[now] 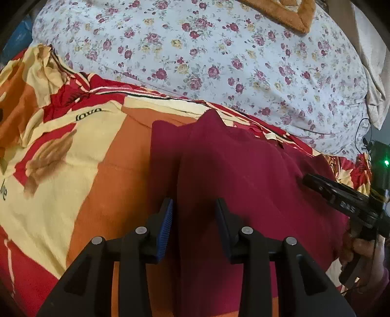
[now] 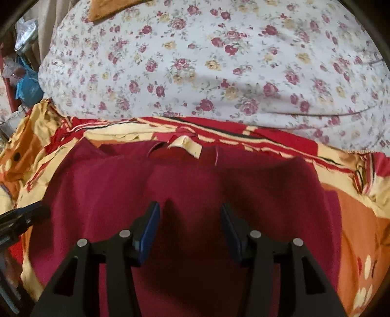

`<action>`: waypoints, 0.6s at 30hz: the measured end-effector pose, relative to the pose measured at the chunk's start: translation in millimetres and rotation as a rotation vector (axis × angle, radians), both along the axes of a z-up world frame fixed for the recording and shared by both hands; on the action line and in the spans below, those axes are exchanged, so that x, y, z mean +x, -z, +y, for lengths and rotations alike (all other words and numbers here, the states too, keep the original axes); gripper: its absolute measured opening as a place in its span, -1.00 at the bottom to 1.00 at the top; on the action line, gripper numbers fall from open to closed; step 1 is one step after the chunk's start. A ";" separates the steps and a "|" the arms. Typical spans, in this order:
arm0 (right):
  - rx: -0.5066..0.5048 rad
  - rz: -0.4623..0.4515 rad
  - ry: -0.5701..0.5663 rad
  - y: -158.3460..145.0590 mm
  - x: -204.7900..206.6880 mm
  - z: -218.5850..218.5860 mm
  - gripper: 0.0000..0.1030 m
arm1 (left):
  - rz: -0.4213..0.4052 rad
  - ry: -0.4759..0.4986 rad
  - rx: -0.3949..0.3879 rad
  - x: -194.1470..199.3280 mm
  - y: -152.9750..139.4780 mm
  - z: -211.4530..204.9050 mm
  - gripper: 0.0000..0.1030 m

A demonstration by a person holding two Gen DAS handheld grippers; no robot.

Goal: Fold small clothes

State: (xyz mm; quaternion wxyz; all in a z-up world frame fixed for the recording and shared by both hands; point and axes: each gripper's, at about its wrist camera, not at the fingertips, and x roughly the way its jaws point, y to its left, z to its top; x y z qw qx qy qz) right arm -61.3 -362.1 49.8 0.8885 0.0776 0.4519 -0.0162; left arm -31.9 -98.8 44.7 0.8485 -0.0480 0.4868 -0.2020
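A dark red garment [image 1: 243, 175] lies spread on a red, orange and cream bedsheet [image 1: 92, 170]. My left gripper [image 1: 194, 207] is open just above the garment's left part, with a raised fold of cloth running between its fingers. My right gripper [image 2: 190, 212] is open and empty above the middle of the garment [image 2: 190, 175]. The right gripper also shows at the right edge of the left wrist view [image 1: 307, 180], its tip at the garment's right side. The left gripper shows at the left edge of the right wrist view [image 2: 36, 209].
A white quilt with small roses [image 1: 219, 61] lies bunched behind the garment and also fills the top of the right wrist view [image 2: 219, 61]. An orange-brown cloth [image 1: 285, 12] sits at the far top. Clutter and a blue bag [image 2: 26, 87] stand at the far left.
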 end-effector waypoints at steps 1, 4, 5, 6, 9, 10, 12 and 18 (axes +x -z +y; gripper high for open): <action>-0.002 -0.001 -0.008 -2.3 -6.5 0.9 0.04 | -0.002 -0.005 -0.010 -2.4 0.5 2.2 -0.51; -0.001 -0.016 -0.021 -10.1 -28.6 -0.7 0.04 | 0.008 -0.016 -0.042 -6.6 1.6 7.9 -0.51; 0.004 -0.021 -0.025 -11.9 -34.5 -0.9 0.04 | 0.009 -0.024 -0.059 -8.4 0.9 10.5 -0.51; 0.009 -0.025 -0.029 -13.0 -39.8 -1.5 0.04 | 0.011 -0.032 -0.077 -10.0 0.0 13.1 -0.51; 0.017 -0.010 -0.039 -6.4 -50.9 -1.1 0.10 | 0.022 -0.049 -0.106 -10.1 -1.0 16.7 -0.51; 0.012 0.001 -0.041 -2.1 -52.2 0.0 0.10 | 0.027 -0.051 -0.106 -9.0 -1.2 16.7 -0.51; -0.002 -0.005 -0.041 3.2 -56.8 2.0 0.11 | 0.026 -0.054 -0.108 -6.5 -2.7 15.8 -0.51; 0.062 -0.032 -0.026 -3.3 -66.7 4.4 0.20 | -0.003 -0.051 -0.107 14.6 -5.3 4.8 -0.51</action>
